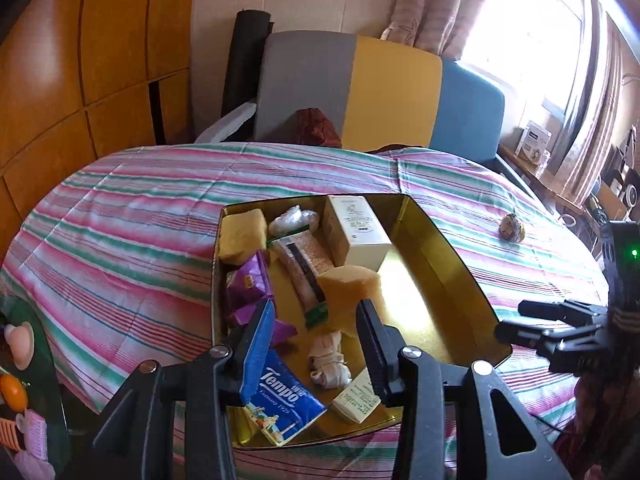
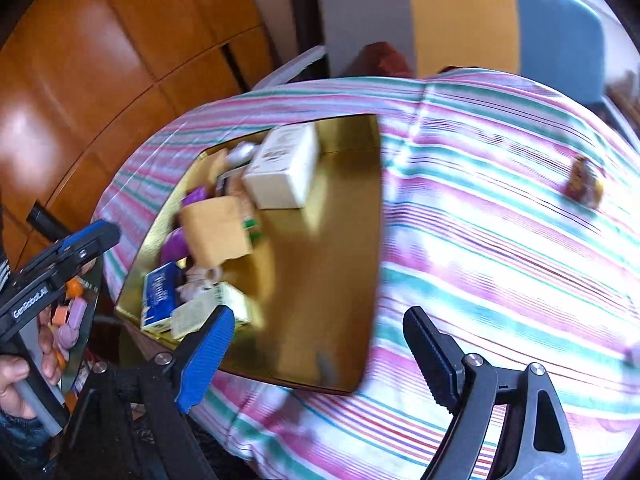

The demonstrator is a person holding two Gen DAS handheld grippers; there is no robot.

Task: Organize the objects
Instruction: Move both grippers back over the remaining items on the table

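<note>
A gold tin tray (image 1: 452,276) lies on the striped bedspread and holds a white box (image 1: 356,232), two yellow sponges (image 1: 242,234), a purple packet (image 1: 248,288), a blue Tempo tissue pack (image 1: 280,400), a rolled white cloth (image 1: 326,360) and a small leaflet box (image 1: 358,398). My left gripper (image 1: 316,320) is open and empty, hovering over the tray's near end. My right gripper (image 2: 320,324) is open and empty above the tray's near edge (image 2: 360,240). A small patterned round object (image 1: 512,229) lies alone on the bedspread to the right, and it also shows in the right wrist view (image 2: 582,180).
The striped bedspread (image 1: 132,216) covers the whole surface. A grey, yellow and blue chair back (image 1: 380,92) stands behind it, with a dark red bundle (image 1: 316,128) in front. Wooden panels (image 1: 80,60) line the left. Small toys (image 1: 20,400) lie at the lower left.
</note>
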